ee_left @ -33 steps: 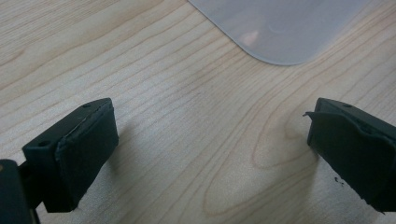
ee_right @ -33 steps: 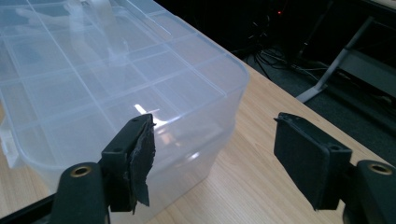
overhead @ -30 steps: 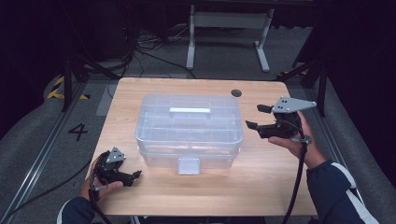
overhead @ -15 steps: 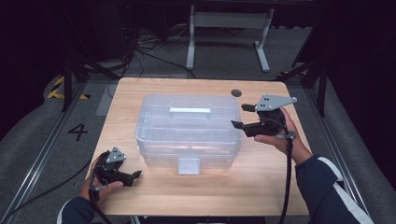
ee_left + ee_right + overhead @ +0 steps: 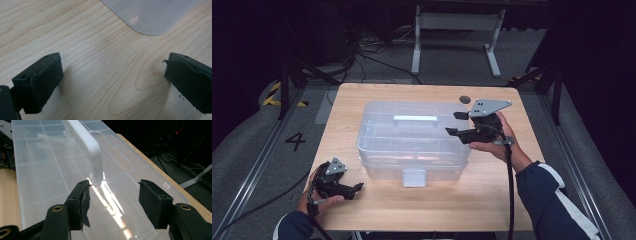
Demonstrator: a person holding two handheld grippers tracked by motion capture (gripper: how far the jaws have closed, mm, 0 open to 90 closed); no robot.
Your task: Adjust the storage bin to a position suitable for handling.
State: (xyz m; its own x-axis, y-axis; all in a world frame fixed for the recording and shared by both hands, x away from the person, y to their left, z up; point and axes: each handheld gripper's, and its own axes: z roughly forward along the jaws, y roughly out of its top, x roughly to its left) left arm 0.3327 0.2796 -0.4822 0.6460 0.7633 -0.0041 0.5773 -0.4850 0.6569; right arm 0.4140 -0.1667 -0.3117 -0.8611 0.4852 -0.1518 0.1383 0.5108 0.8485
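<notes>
wooden table [image 5: 362, 100] — clear plastic box [image 5: 412, 140] centred | left claw [image 5: 354, 189] resting

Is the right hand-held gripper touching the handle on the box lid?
Cannot tell. In the right gripper view the open right hand-held gripper hangs over the lid with the handle ahead; its left pad looks level with the handle's end, no clear gap or contact.

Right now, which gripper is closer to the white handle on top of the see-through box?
The right gripper. It hovers over the right end of the box, jaws open, pointing at the handle. The left gripper rests on the table by the box's front left corner.
</notes>
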